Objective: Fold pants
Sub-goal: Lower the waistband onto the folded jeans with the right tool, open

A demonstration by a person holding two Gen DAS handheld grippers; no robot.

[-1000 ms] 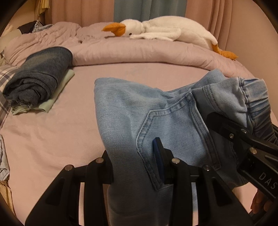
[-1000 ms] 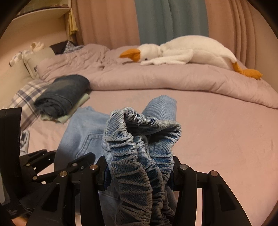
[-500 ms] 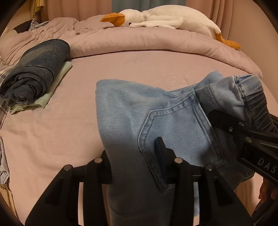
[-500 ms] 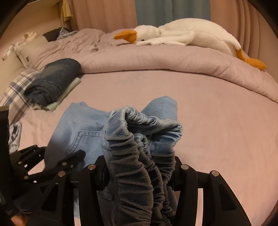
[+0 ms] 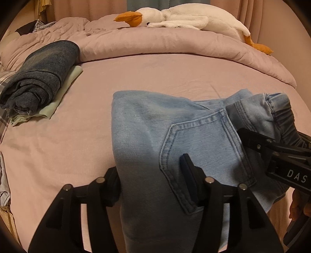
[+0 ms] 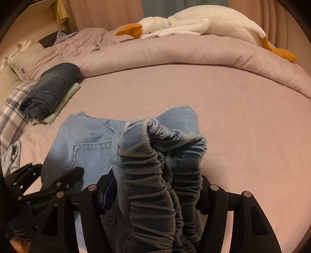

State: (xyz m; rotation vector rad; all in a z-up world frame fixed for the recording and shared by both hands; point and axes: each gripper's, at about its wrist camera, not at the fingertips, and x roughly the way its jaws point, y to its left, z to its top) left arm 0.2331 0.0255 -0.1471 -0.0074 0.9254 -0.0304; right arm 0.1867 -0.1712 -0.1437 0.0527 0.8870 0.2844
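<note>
Light blue jeans [image 5: 155,132] are held over the pink bed sheet [image 5: 77,148], back pocket facing up. My left gripper [image 5: 153,175] is shut on the jeans near the pocket. My right gripper [image 6: 155,181] is shut on the bunched elastic waistband [image 6: 155,159] of the jeans. In the left wrist view the right gripper [image 5: 272,148] shows at the right edge, holding the waistband. In the right wrist view the left gripper [image 6: 58,184] shows at the lower left. The jeans' far folded edge droops toward the sheet.
A folded dark denim garment [image 5: 42,74] lies on a pale green cloth [image 5: 64,91] at the left. A rolled pink duvet [image 5: 175,44] runs across the back with a white goose plush [image 5: 184,15] on it. A plaid pillow [image 6: 13,111] lies far left.
Both grippers have moved lower and closer to the sheet with the jeans in them; the bed and duvet have shifted down in both views. Both grips are unchanged.
</note>
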